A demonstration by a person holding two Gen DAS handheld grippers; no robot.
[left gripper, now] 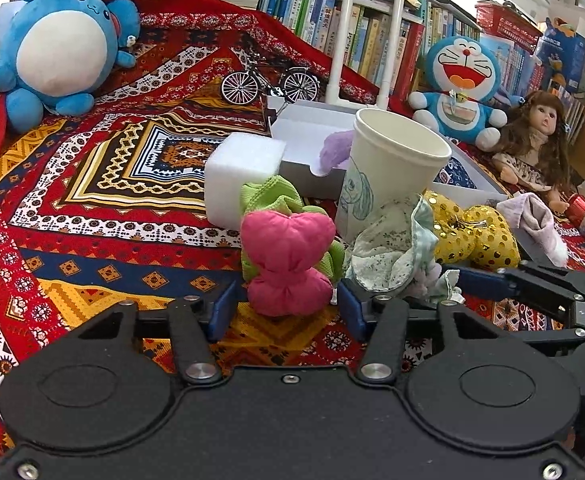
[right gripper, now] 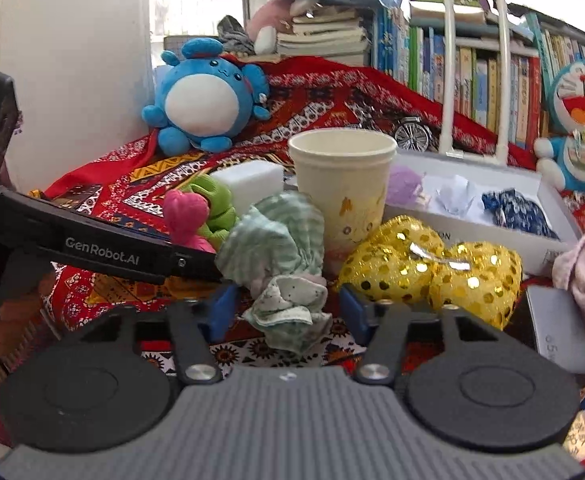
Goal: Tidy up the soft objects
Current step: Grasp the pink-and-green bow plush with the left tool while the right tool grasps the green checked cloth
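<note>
The left gripper (left gripper: 288, 306) has its blue-padded jaws partly apart with a pink stuffed bow (left gripper: 288, 258) between them; the plump, pinched-waist cloth shape sits close to both pads, but whether they press on it cannot be told. Behind the bow bunches a green waffle-weave cloth (left gripper: 274, 196), and beyond that stands a white foam block (left gripper: 238, 172) with squared edges. The right gripper (right gripper: 288, 306) likewise stands partly open around a crumpled pale-green striped and speckled cloth (right gripper: 280, 248), with gaps visible on both sides, so the pads do not seem to clamp it. Just to its right lies a bow covered in shiny gold sequins (right gripper: 432, 268), and behind the cloth rises a smooth paper cup (right gripper: 342, 184), upright, with drawings on its wall. A shallow white cardboard box (right gripper: 492, 236) holds a fuzzy purple piece, a white crumpled piece and a blue patterned cloth. Everything rests on a red woven tablecloth (left gripper: 92, 208) with geometric bands. A round blue plush (left gripper: 60, 40) sits at the back.
</note>
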